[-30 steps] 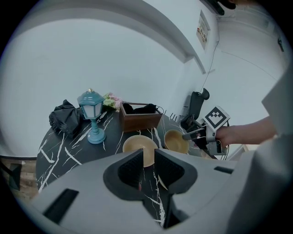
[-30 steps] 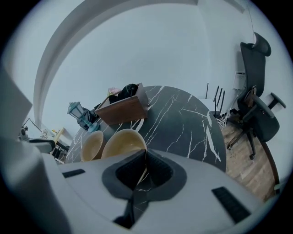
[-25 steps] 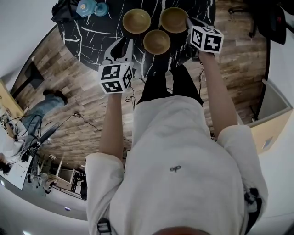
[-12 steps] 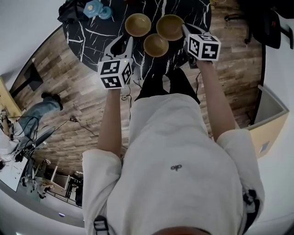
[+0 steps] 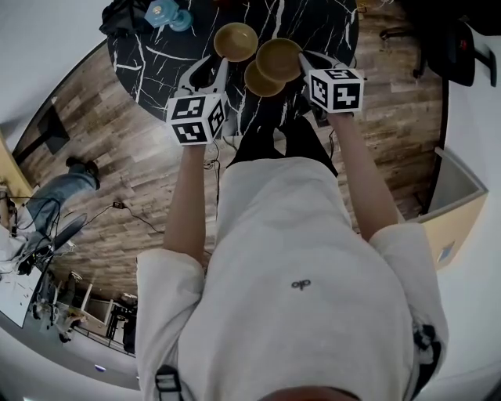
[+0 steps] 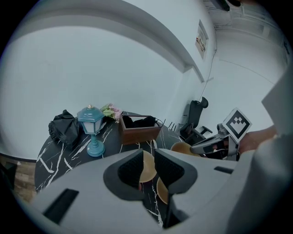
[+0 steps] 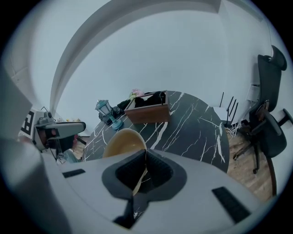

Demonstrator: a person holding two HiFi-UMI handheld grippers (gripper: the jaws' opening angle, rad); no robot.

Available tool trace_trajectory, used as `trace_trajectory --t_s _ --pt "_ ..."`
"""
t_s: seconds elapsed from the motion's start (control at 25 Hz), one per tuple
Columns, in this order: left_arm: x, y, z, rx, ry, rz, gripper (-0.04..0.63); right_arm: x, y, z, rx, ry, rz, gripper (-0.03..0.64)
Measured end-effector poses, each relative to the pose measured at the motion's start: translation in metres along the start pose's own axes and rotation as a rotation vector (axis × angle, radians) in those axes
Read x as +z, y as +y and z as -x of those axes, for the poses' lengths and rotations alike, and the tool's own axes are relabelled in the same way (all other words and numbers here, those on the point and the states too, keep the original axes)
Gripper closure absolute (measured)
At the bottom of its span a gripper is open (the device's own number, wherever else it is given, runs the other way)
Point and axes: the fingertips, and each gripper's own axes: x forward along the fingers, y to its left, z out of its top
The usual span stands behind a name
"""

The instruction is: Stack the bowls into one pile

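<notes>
Over table (image 5: 156, 59), right gripper (image 5: 302, 57) angled down, pinching bowl (image 5: 277, 59) rim

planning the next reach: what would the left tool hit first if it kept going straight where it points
Most likely the bowl on the black table, framed in the gap of the open left tool; how far off is unclear.

Mustard tan, plain, on the far bowl (image 5: 236, 41), the right bowl (image 5: 279, 59) and the near bowl (image 5: 254, 84) alike. Black veined with thin white lines across the table (image 5: 321, 23) (a marble look). Teal blue for the lantern (image 6: 90, 129), mid brown for the wooden box (image 6: 139, 131), black for the cloth bundle (image 6: 64, 129), pink in the flowers (image 6: 111, 111). Grey on the left gripper (image 6: 147, 165) and right gripper (image 7: 144, 170), with white marker cubes (image 5: 196, 117) patterned in black squares. Streaked brown planks for the floor (image 5: 125, 157). Off-white for the shirt (image 5: 305, 258).
</notes>
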Motion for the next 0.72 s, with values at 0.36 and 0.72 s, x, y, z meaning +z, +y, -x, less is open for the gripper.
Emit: trace_trajectory --t_s 0.36,0.72 --pt "-0.017 0.011 -0.009 0.006 0.027 0.029 0.52 -0.022 0.013 -0.016 0.032 0.067 0.04 0.604" --pt "-0.035 0.019 -0.008 0.021 0.054 0.053 0.52 -0.041 0.021 -0.025 0.057 0.114 0.053 0.6"
